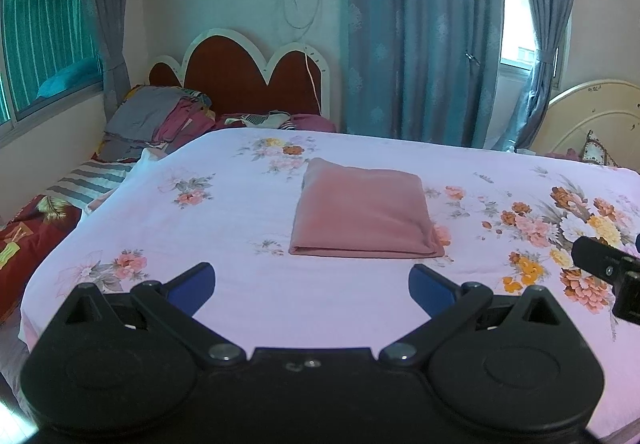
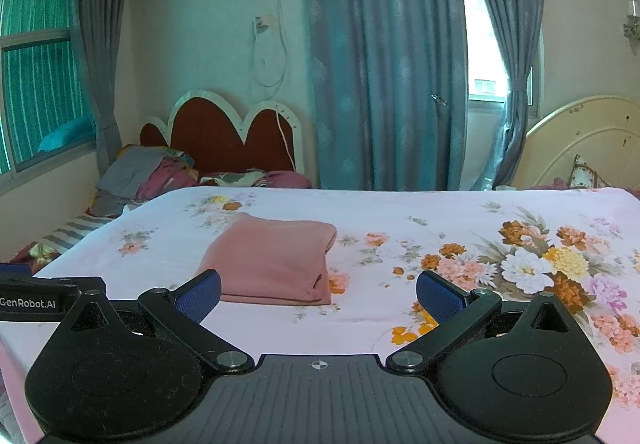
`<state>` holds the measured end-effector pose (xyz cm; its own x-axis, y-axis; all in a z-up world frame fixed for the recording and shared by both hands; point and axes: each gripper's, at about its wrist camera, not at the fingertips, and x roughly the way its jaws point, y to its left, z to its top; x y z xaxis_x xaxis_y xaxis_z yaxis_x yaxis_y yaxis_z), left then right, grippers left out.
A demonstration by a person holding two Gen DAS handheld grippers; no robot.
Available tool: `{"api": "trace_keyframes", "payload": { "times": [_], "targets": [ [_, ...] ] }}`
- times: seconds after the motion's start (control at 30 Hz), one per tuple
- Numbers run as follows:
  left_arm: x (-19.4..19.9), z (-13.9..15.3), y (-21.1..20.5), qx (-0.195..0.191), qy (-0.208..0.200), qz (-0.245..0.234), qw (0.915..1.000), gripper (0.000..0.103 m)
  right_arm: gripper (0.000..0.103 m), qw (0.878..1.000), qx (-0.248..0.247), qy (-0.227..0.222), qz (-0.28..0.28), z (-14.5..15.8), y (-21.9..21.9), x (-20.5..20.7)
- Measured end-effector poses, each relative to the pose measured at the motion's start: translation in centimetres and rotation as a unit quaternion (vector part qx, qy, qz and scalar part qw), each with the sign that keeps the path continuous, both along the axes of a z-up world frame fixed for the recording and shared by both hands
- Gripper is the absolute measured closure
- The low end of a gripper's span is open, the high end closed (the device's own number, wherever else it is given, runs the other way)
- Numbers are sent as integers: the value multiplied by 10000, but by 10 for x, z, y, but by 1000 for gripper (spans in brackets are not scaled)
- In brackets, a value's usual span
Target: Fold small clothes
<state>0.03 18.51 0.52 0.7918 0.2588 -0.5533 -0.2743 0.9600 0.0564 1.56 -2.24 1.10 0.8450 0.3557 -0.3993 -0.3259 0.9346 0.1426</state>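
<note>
A pink garment (image 1: 362, 214) lies folded into a flat rectangle on the floral bed sheet (image 1: 224, 204); it also shows in the right wrist view (image 2: 276, 264). My left gripper (image 1: 312, 280) is open and empty, hovering just in front of the garment's near edge. My right gripper (image 2: 318, 290) is open and empty, a little to the right of the garment and short of it. Part of the right gripper's body shows at the right edge of the left wrist view (image 1: 608, 272).
A second bed with a red headboard (image 1: 252, 80) and a pile of clothes (image 1: 160, 116) stands at the back left. Blue curtains (image 1: 420, 32) hang behind. A cream headboard (image 1: 596, 116) is at the back right. The bed's left edge (image 1: 52, 256) drops off.
</note>
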Motion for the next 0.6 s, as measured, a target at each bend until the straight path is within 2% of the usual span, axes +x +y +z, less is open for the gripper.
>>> {"api": "trace_keyframes", "payload": {
  "times": [0.6],
  "targets": [
    [5,-1,3,-27,25,-32,10000,0,0,10000,-5,31,37,-3,2,3]
  ]
}}
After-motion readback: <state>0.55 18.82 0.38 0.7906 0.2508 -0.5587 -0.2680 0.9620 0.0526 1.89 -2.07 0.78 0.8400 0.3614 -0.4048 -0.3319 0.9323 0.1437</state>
